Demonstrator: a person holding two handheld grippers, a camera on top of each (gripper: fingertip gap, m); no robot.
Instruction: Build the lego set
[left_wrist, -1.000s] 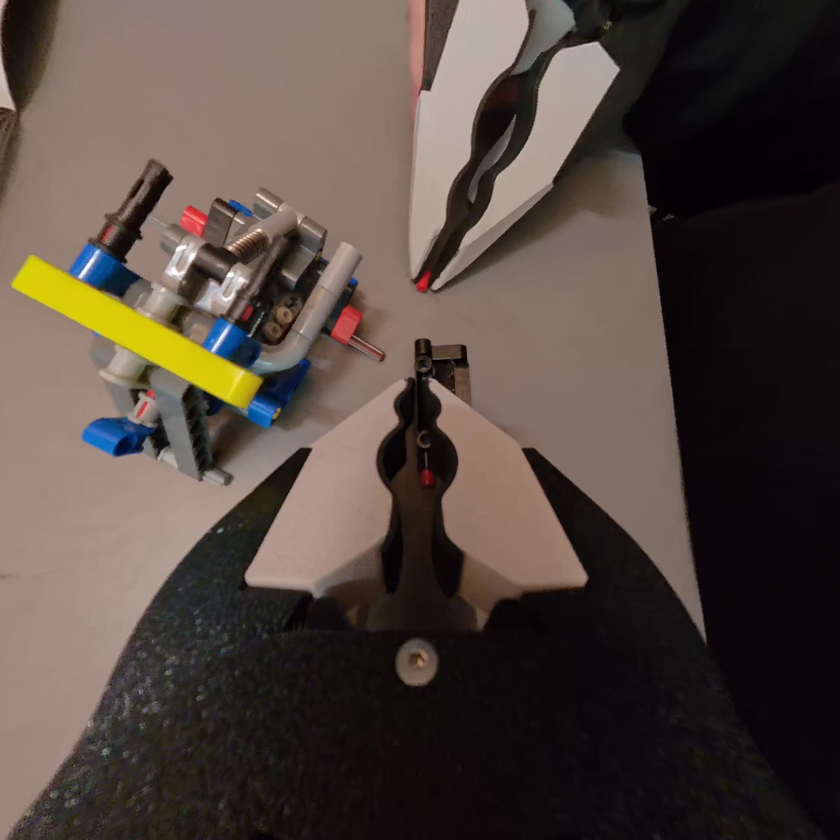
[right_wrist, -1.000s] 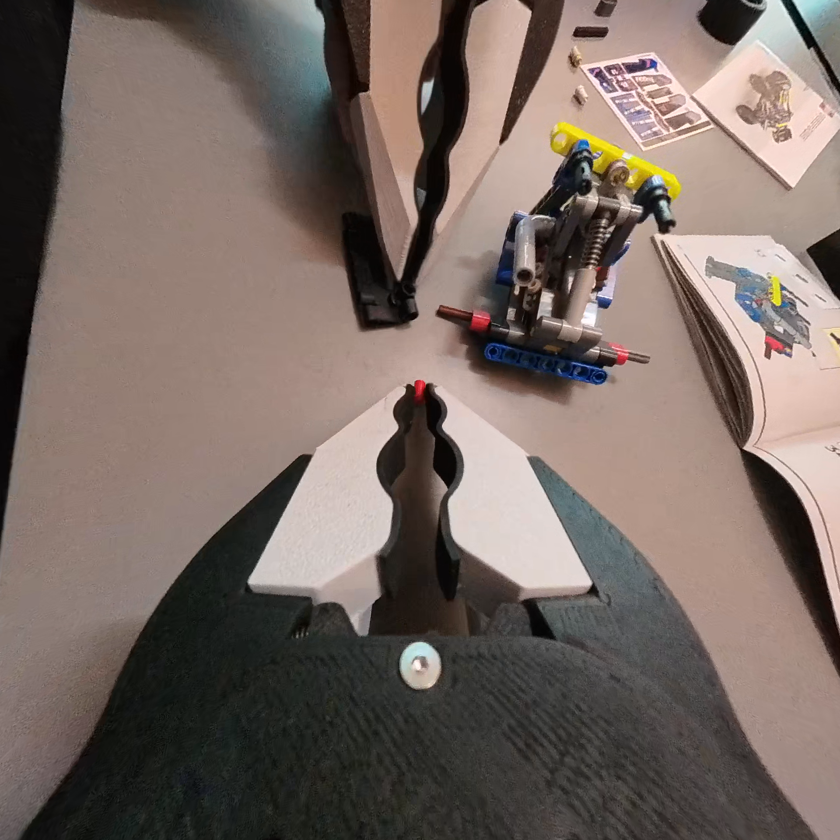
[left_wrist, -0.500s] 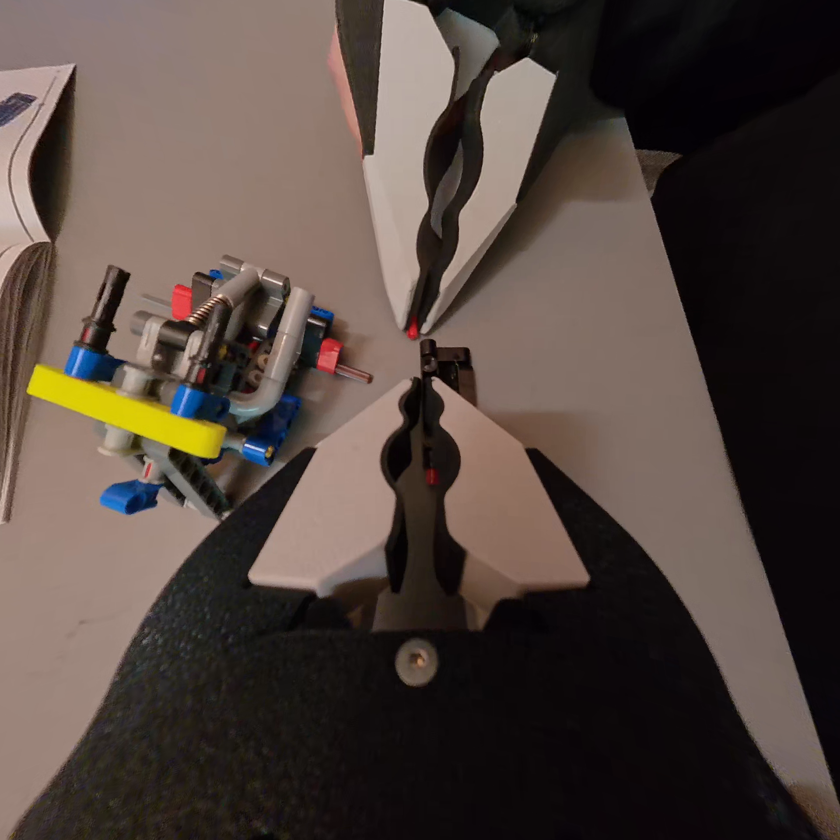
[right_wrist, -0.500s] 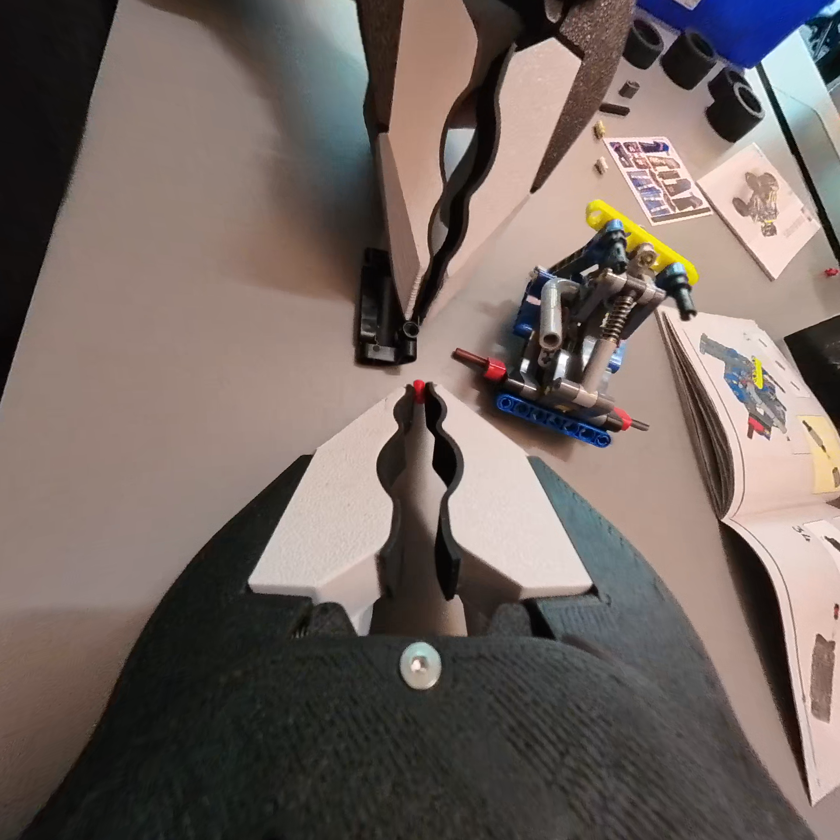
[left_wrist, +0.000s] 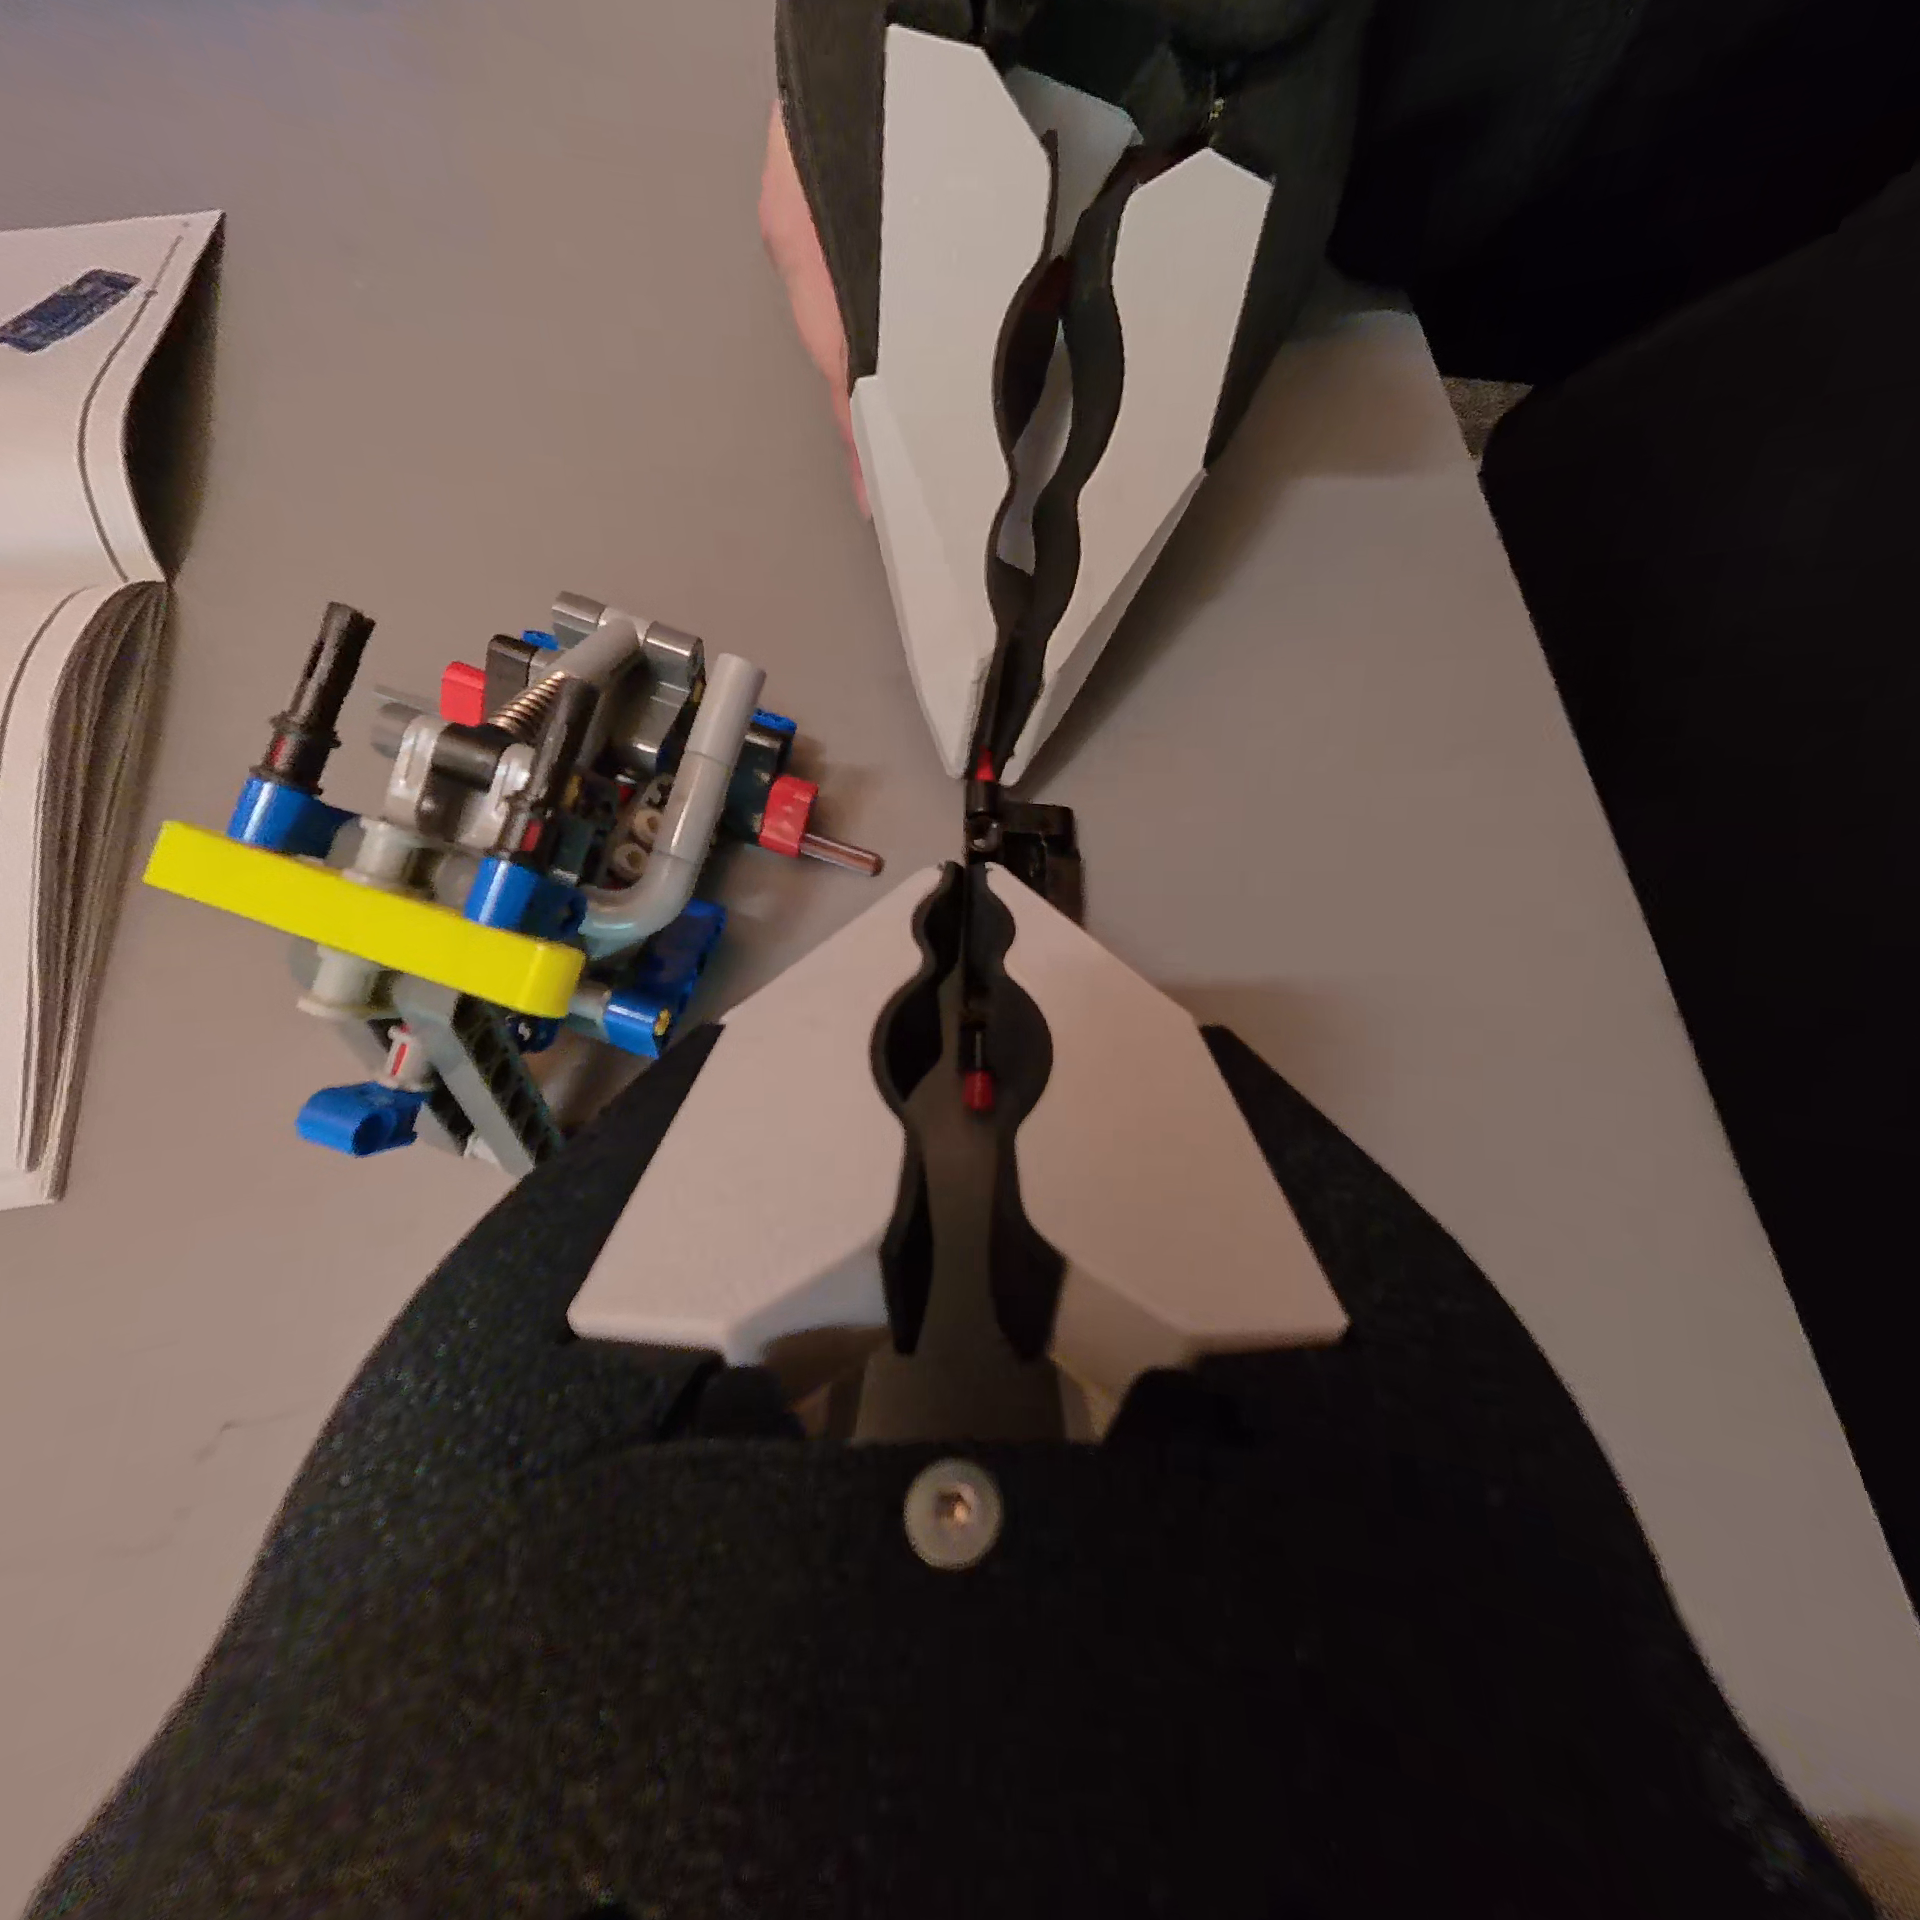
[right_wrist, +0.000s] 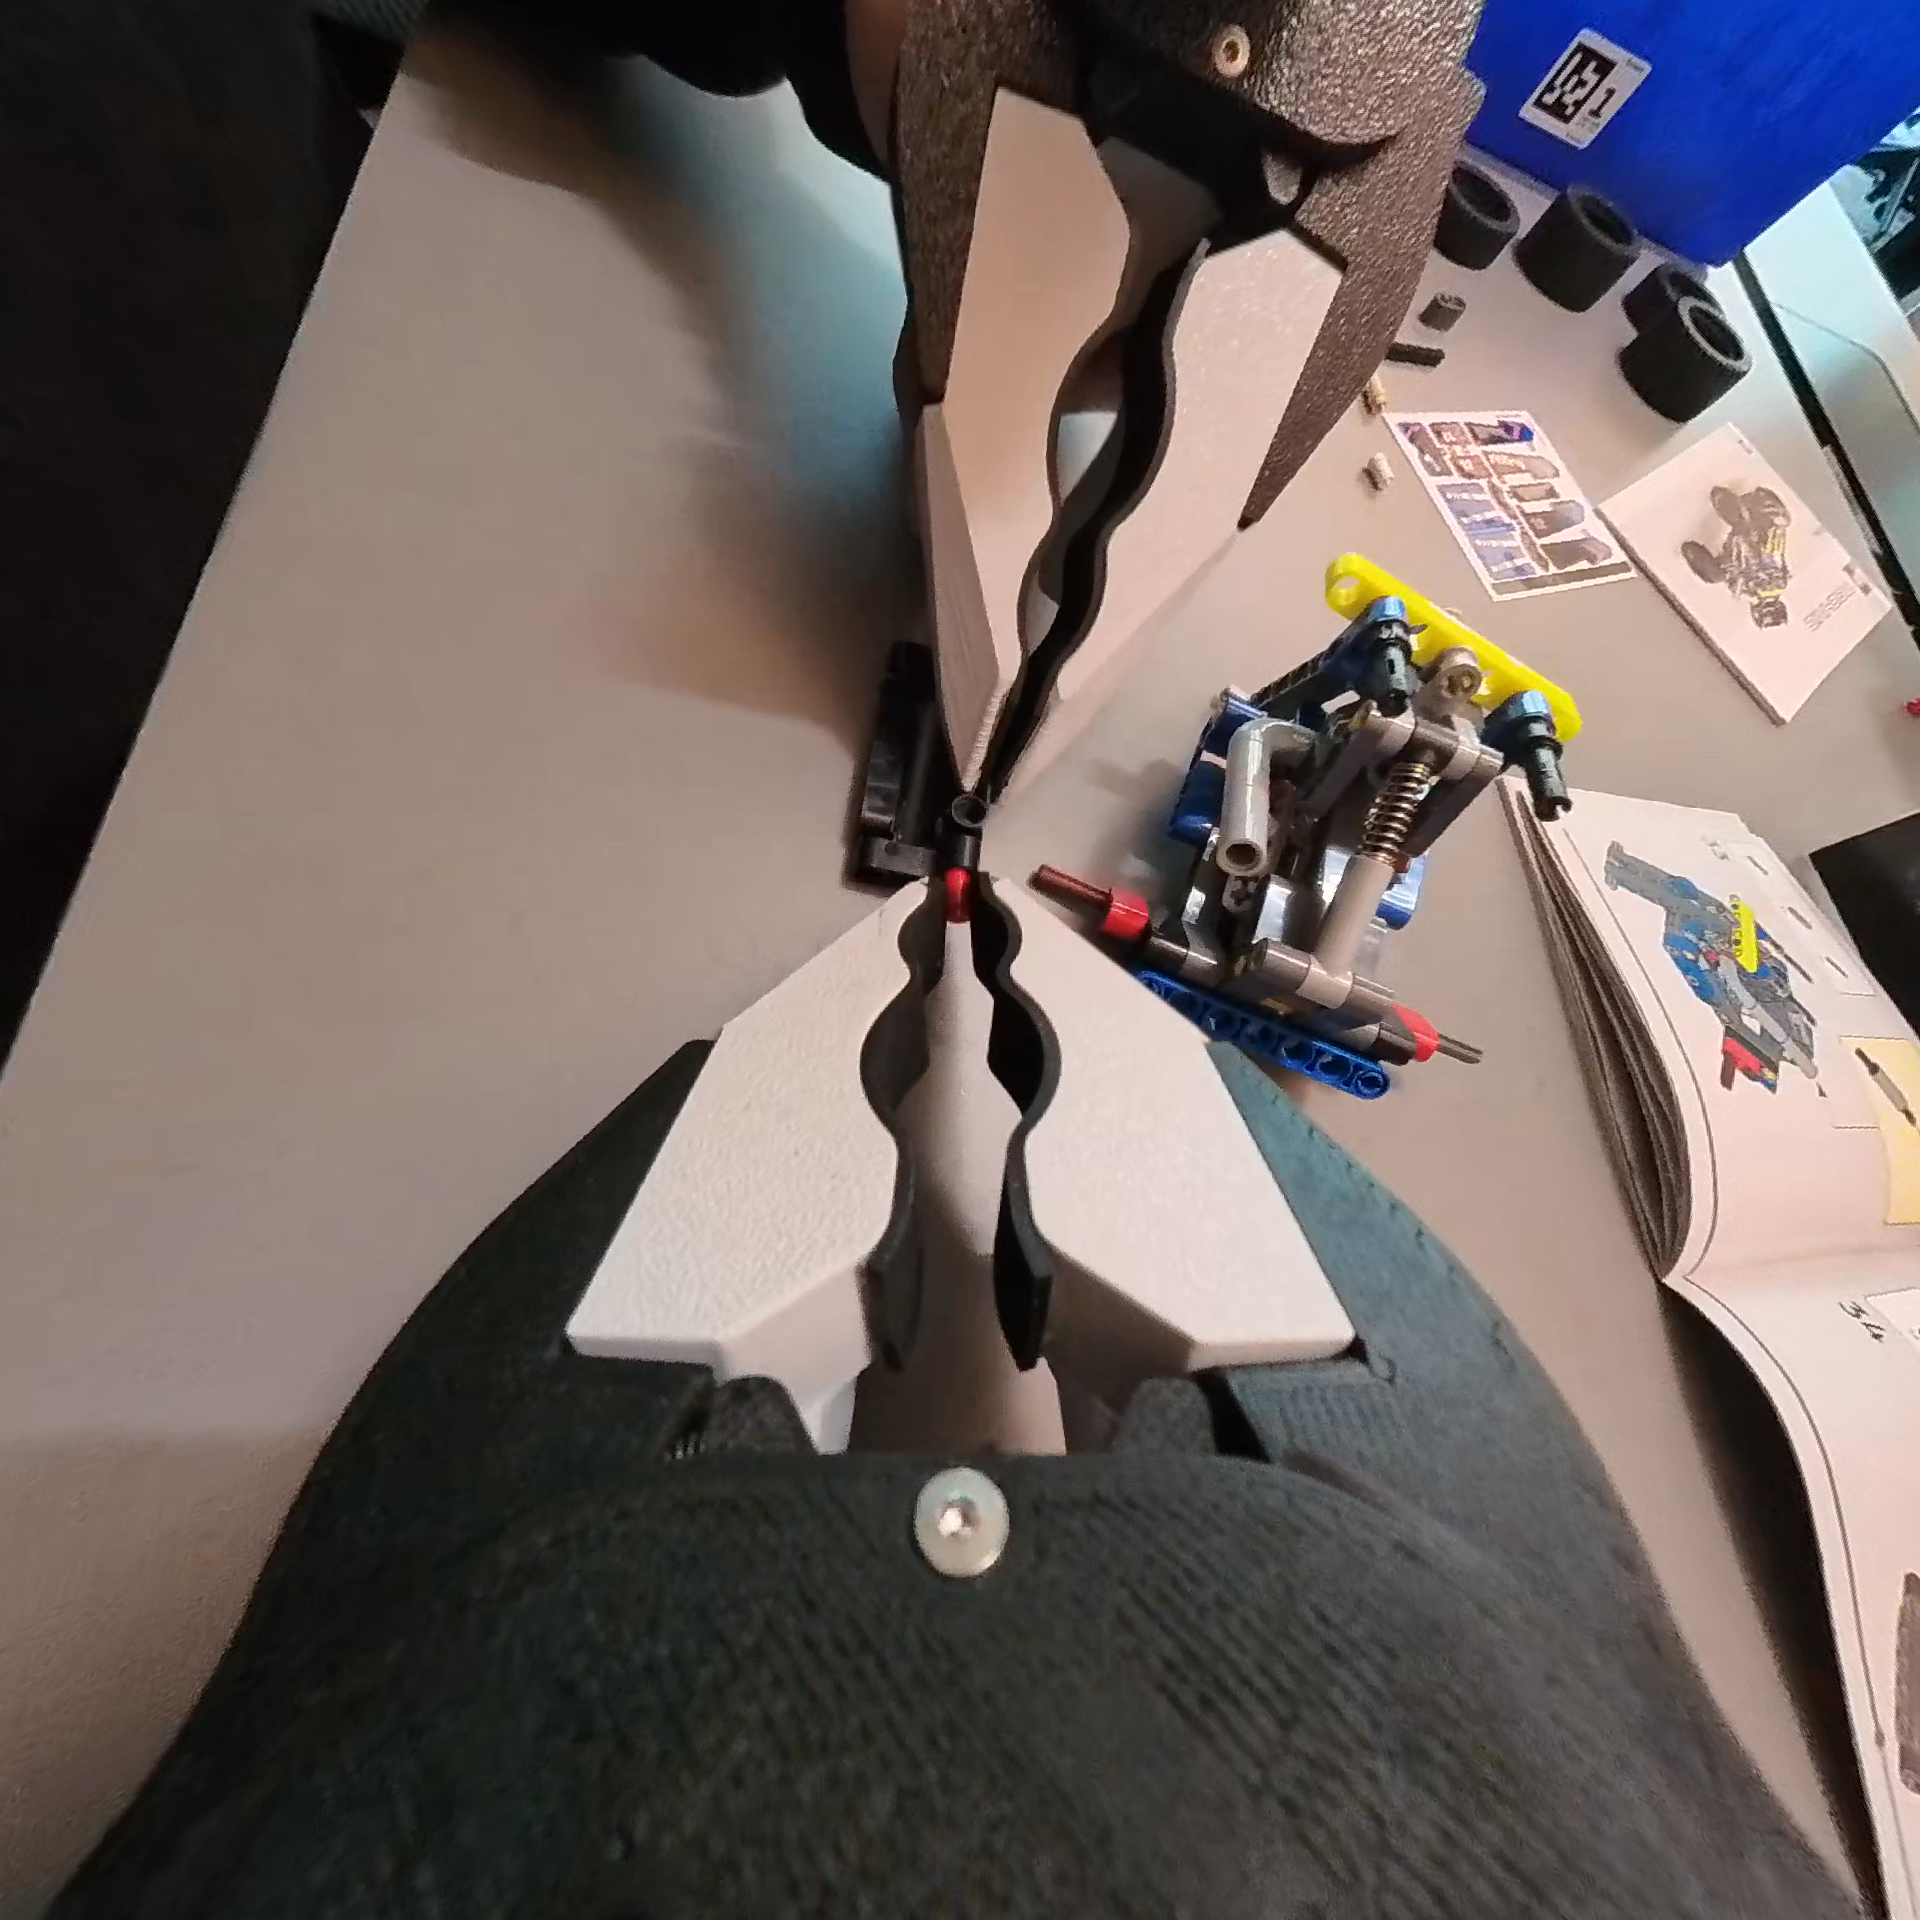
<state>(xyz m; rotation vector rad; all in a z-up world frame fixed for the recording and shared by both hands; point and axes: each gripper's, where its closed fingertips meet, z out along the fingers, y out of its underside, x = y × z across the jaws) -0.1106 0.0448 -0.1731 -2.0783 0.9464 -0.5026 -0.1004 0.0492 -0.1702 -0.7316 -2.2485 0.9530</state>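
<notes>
My left gripper (left_wrist: 966, 878) is shut on a thin black rod part (left_wrist: 982, 826) with a round connector at its front end and a red bit farther back between the fingers. My right gripper (right_wrist: 961, 899) is shut on a small red pin (right_wrist: 957, 891). The two grippers stand tip to tip above the grey table (left_wrist: 1299, 727). The red pin (left_wrist: 984, 767) touches the connector end of the black rod part (right_wrist: 966, 826). The left gripper (right_wrist: 975, 795) comes in from the top of the right wrist view, and the right gripper (left_wrist: 985, 764) from the top of the left wrist view.
A flat black part (right_wrist: 896, 769) lies on the table under the tips. A brick model (left_wrist: 499, 862) with a yellow beam, blue beams and a spring stands close by. An open booklet (right_wrist: 1766, 1039), sheets (right_wrist: 1496, 499), black tyres (right_wrist: 1683, 343) and a blue bin (right_wrist: 1662, 104) lie farther off. My two grippers' fingertips are within a few centimetres of each other.
The two grippers have closed the distance between them, and the red pin now meets the connector end of the black rod part. Both grasps stay shut and unchanged.
</notes>
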